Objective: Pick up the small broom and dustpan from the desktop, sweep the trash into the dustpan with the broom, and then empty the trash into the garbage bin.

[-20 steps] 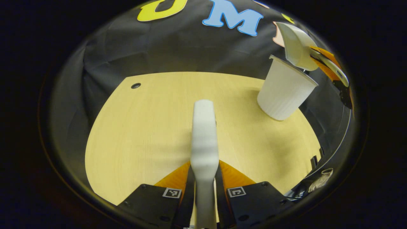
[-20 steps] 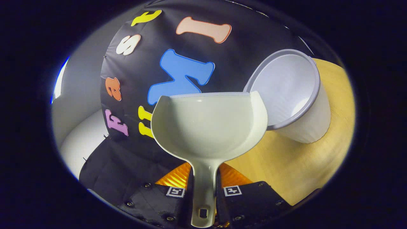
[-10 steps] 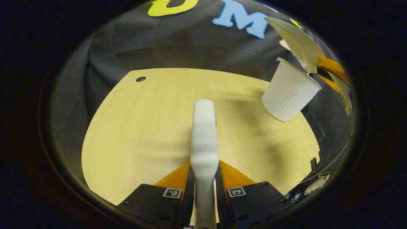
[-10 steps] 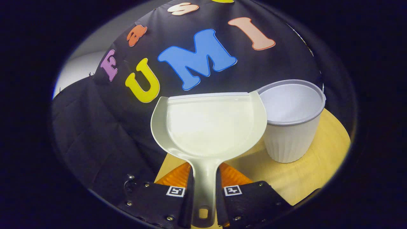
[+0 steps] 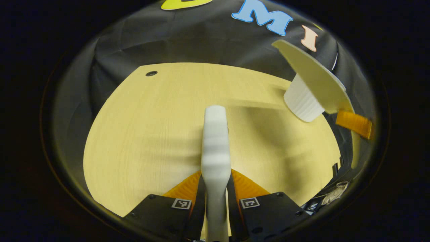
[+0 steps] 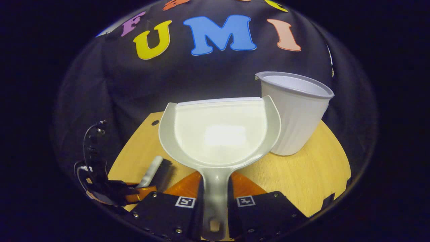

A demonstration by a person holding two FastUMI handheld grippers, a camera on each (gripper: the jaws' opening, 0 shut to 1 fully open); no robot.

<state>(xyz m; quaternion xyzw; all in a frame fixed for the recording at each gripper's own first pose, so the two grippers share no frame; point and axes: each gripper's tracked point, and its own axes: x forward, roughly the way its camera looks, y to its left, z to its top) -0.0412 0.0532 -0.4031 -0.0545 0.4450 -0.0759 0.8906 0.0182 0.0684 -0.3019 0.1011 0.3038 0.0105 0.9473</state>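
Now dustpan point(image 6: 220, 134) in right tool point(image 6: 215, 205)

A pale wooden desktop point(image 5: 144, 127) stands against black cloth point(image 5: 188, 40).

The right gripper point(image 6: 215, 198) clamps the dustpan point(image 6: 220, 134) by its handle, pan level above the desk point(image 6: 312, 174), just beside the upright white garbage bin point(image 6: 295, 111). The broom point(image 6: 156, 169) shows lower left.

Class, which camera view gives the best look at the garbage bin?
The right gripper view: the garbage bin stands upright on the desk beside the dustpan, rim and ribbed wall visible. In the left gripper view the raised dustpan hides most of it.
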